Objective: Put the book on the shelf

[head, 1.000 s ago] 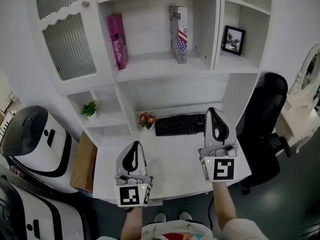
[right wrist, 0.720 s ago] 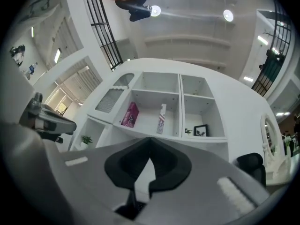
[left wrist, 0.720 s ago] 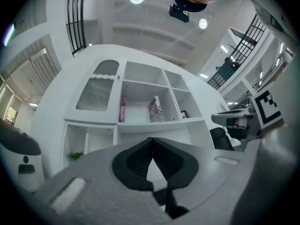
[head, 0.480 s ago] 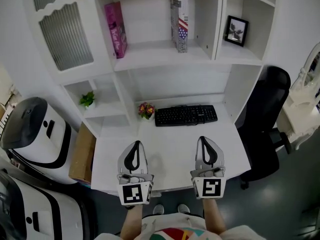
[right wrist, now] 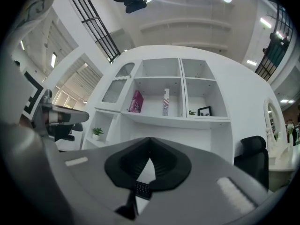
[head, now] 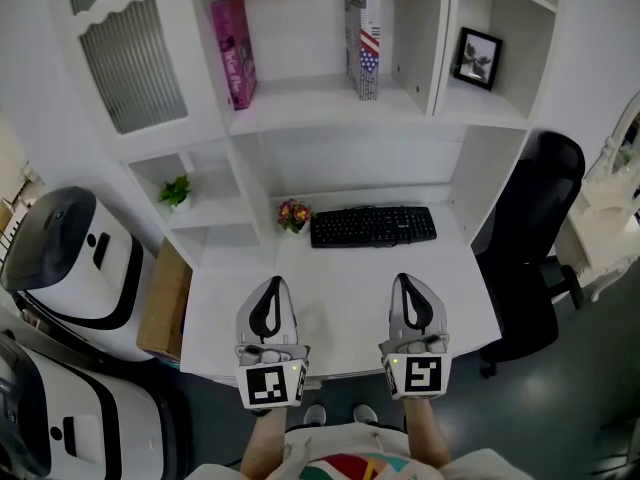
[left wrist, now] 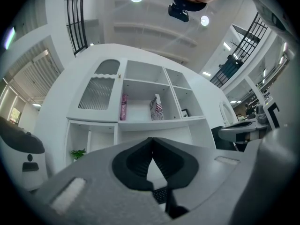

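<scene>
A pink book (head: 235,53) leans against the left wall of the middle shelf (head: 310,103). A book with a flag-patterned cover (head: 366,43) stands upright at that shelf's right. Both books show small in the left gripper view, pink book (left wrist: 124,107) and flag book (left wrist: 156,108), and in the right gripper view, pink book (right wrist: 136,101) and flag book (right wrist: 166,102). My left gripper (head: 270,284) and right gripper (head: 408,280) hover side by side over the front of the white desk (head: 340,288). Each is shut with nothing in it: left gripper (left wrist: 151,139), right gripper (right wrist: 149,140).
A black keyboard (head: 373,226) and a small flower pot (head: 293,214) sit at the back of the desk. A green plant (head: 176,190) fills a low cubby, a framed picture (head: 477,58) the right shelf. A black chair (head: 535,218) stands right, a white machine (head: 60,258) and cardboard box (head: 167,313) left.
The right gripper has drawn back from beside the keyboard to the desk's front, level with the left one. Over the last half second both are nearly still.
</scene>
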Action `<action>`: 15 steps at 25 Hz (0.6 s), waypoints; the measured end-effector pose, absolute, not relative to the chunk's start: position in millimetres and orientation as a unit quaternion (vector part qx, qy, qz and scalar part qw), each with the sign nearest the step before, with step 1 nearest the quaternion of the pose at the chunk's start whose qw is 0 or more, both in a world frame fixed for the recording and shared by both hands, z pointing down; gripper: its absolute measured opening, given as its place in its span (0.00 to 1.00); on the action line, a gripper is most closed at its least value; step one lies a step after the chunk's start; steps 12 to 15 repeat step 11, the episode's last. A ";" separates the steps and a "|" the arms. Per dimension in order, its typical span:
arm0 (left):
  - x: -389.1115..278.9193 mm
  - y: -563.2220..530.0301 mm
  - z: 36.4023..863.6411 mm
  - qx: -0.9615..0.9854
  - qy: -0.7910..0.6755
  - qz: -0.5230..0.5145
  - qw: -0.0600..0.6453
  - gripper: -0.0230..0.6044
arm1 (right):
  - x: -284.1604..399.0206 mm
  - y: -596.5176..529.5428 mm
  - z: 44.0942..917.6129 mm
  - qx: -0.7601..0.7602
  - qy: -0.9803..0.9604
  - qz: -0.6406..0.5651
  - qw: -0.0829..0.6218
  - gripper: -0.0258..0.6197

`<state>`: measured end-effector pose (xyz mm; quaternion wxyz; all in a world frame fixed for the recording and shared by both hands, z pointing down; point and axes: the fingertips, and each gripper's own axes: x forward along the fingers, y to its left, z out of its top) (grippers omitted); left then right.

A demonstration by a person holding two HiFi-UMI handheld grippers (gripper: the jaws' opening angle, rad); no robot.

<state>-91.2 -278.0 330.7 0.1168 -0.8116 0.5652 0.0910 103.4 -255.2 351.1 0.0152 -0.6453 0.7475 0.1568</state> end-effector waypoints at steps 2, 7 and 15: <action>-90.5 -278.4 332.4 -0.812 0.565 0.090 0.114 0.03 | 104.3 -255.6 351.1 -0.645 0.748 0.157 0.012 0.04; -89.9 -281.1 335.2 -0.813 0.566 0.088 0.108 0.03 | 108.0 -257.2 352.7 -0.650 0.746 0.147 0.015 0.04; -89.4 -283.3 335.7 -0.812 0.567 0.088 0.106 0.03 | 109.3 -258.7 354.3 -0.651 0.745 0.141 0.016 0.04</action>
